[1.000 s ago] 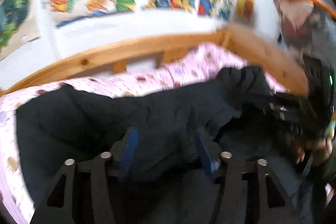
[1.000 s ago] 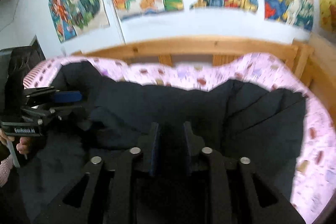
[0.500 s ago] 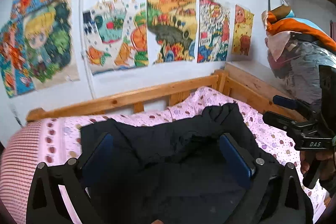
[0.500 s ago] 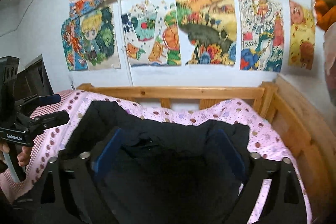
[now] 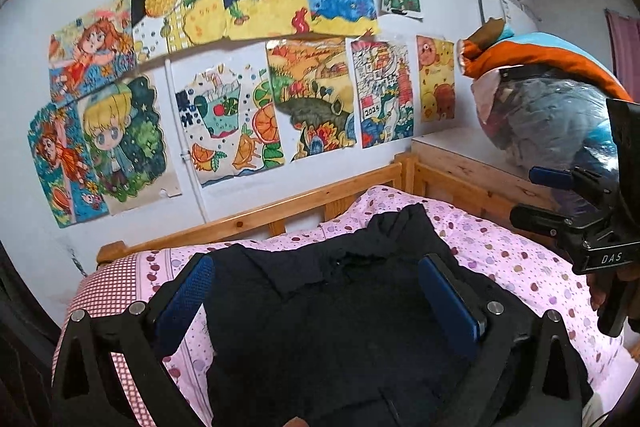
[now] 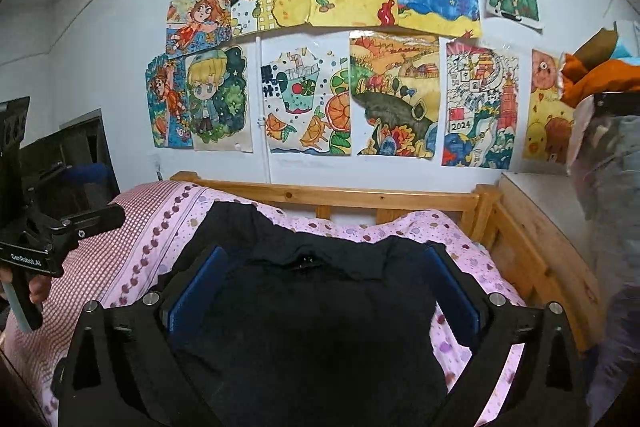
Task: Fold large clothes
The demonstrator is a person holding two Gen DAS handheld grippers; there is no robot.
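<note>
A large black garment (image 5: 344,315) lies in a folded heap on the pink dotted bedsheet (image 5: 516,259); it also shows in the right wrist view (image 6: 320,307). My left gripper (image 5: 316,267) is open and empty, held above the garment, with blue pads (image 5: 448,299) spread wide. My right gripper (image 6: 324,263) is open and empty too, raised above the garment. Each gripper shows in the other's view, the right one (image 5: 560,199) at the right edge, the left one (image 6: 80,219) at the left edge.
A wooden bed rail (image 6: 340,195) runs along the wall, which is hung with drawings (image 6: 392,95). A wooden board (image 5: 472,167) at the bed's right carries a bag of bundled clothes (image 5: 548,115). A checked pink cloth (image 5: 108,287) covers the left end.
Both grippers let go of the black garment, opened wide and rose up and back from it. The garment now lies at rest on the bed.
</note>
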